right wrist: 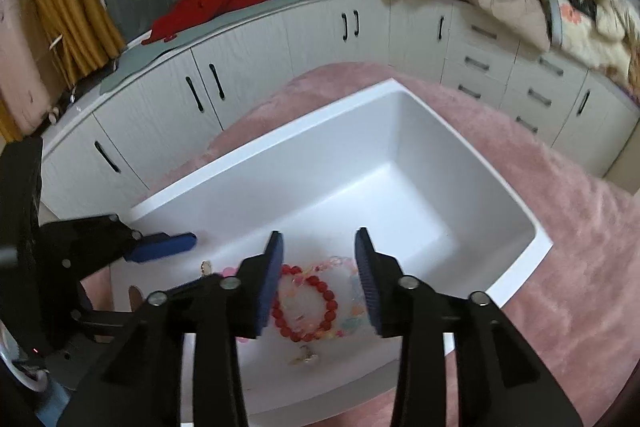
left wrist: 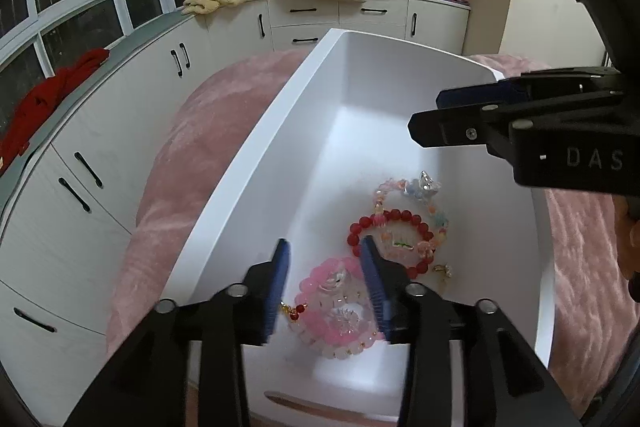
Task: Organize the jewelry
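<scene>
White tray (left wrist: 256, 163) sits on a bed under a pink blanket (left wrist: 188, 187). All the jewelry lies bunched in the tray's near end; the far end, toward 12 o'clock, is bare.

Left gripper (left wrist: 325, 281) — fingers part-open, holding nothing, straddling the pink bracelet (left wrist: 340, 311) from above. Pads do not appear to press on the beads. Just beyond it, at about 1 o'clock, the red bracelet (left wrist: 390, 239) overlaps a pastel bracelet (left wrist: 416, 203), and a small gold charm (left wrist: 443, 270) lies beside them.

Right gripper (right wrist: 319, 279) — fingers also part-open and empty, hanging over the red bracelet (right wrist: 306, 307), with the pastel bracelet (right wrist: 352, 307) under its right pad.

Risks, as I judge them:
- The bracelets overlap; closing on one could drag a neighbour along or snag the strands together.
- Round beads may roll out of flat pads — a pinch on a single bead could slip or shoot the bracelet aside.
- Both grippers crowd the same corner; they could knock each other if both descend.
- The soft bed may let the tray tip or slide if a finger pushes on its wall.
- The small charm could be flicked under a bracelet and lost to sight.
</scene>
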Action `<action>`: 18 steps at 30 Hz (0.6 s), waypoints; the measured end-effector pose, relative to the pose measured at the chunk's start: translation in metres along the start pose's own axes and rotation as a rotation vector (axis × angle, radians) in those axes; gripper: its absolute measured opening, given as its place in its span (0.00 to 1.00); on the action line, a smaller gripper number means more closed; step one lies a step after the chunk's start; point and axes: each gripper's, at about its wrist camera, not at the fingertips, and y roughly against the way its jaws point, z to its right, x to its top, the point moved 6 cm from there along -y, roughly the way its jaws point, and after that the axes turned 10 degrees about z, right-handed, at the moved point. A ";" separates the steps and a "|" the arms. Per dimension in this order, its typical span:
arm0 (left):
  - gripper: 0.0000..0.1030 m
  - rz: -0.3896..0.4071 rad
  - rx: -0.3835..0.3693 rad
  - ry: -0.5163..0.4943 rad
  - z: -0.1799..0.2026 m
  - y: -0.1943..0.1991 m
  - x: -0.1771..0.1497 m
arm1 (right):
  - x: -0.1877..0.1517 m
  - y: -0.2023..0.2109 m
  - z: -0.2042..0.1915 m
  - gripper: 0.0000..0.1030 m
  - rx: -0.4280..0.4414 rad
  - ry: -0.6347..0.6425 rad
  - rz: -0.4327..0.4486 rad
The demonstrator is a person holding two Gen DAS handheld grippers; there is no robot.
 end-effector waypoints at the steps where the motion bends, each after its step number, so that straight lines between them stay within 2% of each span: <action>1: 0.55 0.006 0.004 -0.002 0.000 0.004 0.000 | 0.001 0.002 -0.002 0.48 -0.009 0.022 0.008; 2: 0.57 0.018 0.009 -0.006 -0.001 0.009 0.000 | 0.003 0.007 -0.005 0.55 -0.027 0.061 0.023; 5: 0.60 0.035 0.023 -0.005 -0.003 0.020 0.001 | 0.007 0.021 -0.012 0.61 -0.092 0.157 0.064; 8: 0.73 0.060 0.045 0.007 -0.005 0.034 0.005 | 0.009 0.037 -0.019 0.71 -0.131 0.218 0.100; 11: 0.78 0.102 0.072 -0.008 -0.006 0.053 0.009 | 0.011 0.054 -0.025 0.80 -0.144 0.242 0.137; 15: 0.85 0.124 0.119 -0.022 -0.006 0.077 0.011 | 0.012 0.075 -0.031 0.85 -0.147 0.250 0.167; 18: 0.87 0.152 0.142 -0.018 -0.006 0.093 0.010 | 0.010 0.090 -0.037 0.93 -0.146 0.241 0.189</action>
